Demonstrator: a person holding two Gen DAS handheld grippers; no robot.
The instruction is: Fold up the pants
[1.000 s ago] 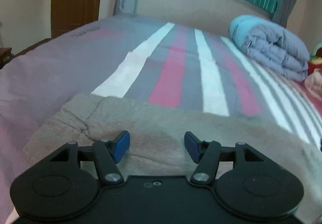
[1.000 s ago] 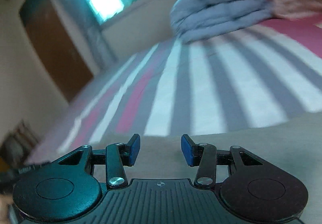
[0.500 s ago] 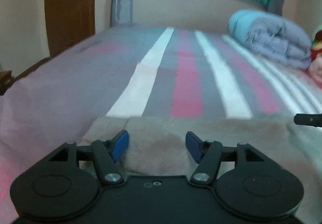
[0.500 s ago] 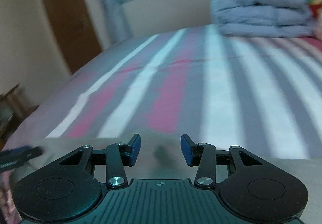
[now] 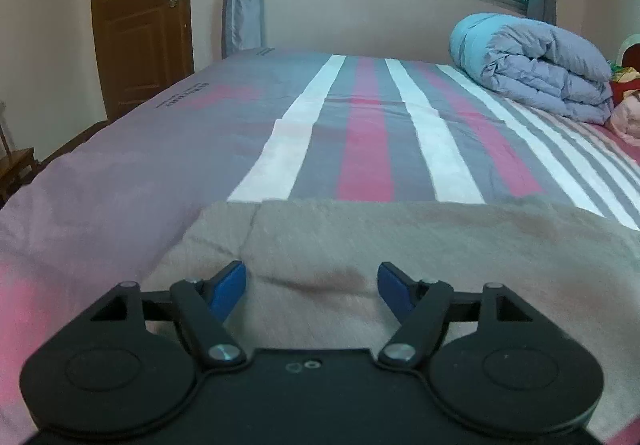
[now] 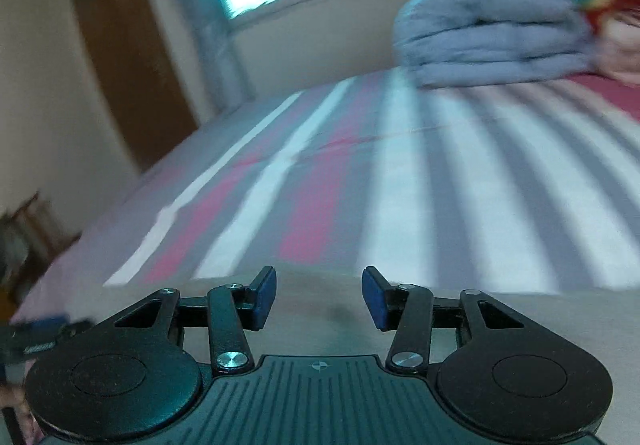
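Beige-grey pants (image 5: 400, 245) lie flat across the near part of a striped bed. In the left wrist view my left gripper (image 5: 311, 287) is open and empty, low over the pants near their left end, where a seam and a fold show. In the right wrist view the pants (image 6: 540, 325) fill the bottom. My right gripper (image 6: 319, 297) is open and empty, just above their far edge. The tip of the left gripper (image 6: 36, 333) shows at the left edge of that view.
The bed sheet (image 5: 360, 133) has grey, pink and white stripes. A rolled blue-grey duvet (image 5: 532, 65) lies at the far right by pillows. A wooden door (image 5: 140, 13) and a curtain stand to the left. A window runs along the far wall.
Both grippers have drawn back and levelled out over the pants. The left view has steadied; the right view has tilted and is blurred. Both stay open.
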